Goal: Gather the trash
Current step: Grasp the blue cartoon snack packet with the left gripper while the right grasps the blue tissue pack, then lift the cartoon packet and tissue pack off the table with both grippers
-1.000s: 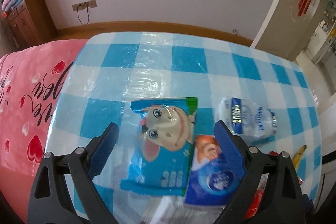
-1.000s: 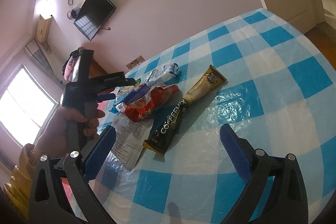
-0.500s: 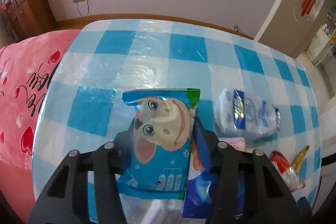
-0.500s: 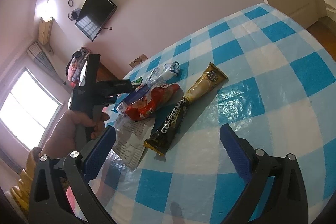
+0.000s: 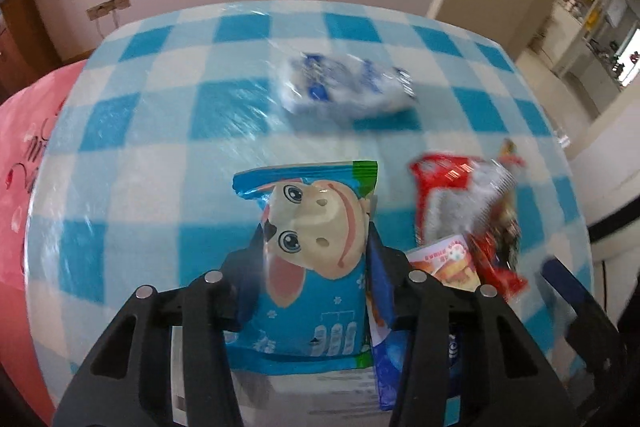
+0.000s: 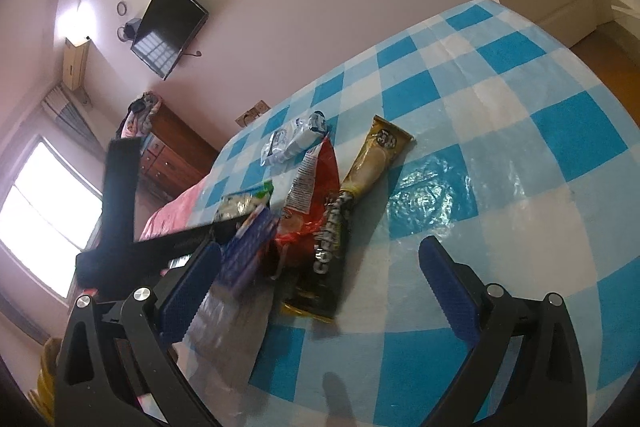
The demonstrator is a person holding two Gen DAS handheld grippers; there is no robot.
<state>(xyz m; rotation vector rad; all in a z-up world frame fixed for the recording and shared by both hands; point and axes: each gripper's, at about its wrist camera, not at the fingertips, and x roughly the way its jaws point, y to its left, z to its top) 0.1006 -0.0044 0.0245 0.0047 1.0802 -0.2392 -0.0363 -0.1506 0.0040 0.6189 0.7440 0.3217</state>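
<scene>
My left gripper (image 5: 314, 267) is shut on a blue snack packet with a cartoon dog face (image 5: 316, 247) and holds it lifted over the blue-checked table (image 5: 160, 131). A white and blue wrapper (image 5: 344, 87) lies farther back. A red wrapper (image 5: 460, 203) lies to the right. My right gripper (image 6: 320, 279) is open and empty above the table (image 6: 540, 155). In its view the left gripper (image 6: 168, 247) holds the packet (image 6: 248, 197) beside the red wrapper (image 6: 316, 187), a black and gold coffee sachet (image 6: 352, 199) and the white wrapper (image 6: 292, 139).
A dark blue wrapper (image 5: 400, 359) and a white paper (image 6: 228, 323) lie near the table's front edge. A pink bedspread (image 5: 24, 155) lies left of the table. A wooden dresser (image 6: 168, 155) stands by the wall.
My left gripper has closed on the cartoon packet and lifted it, swinging right. My right gripper has moved closer to the pile and stays open.
</scene>
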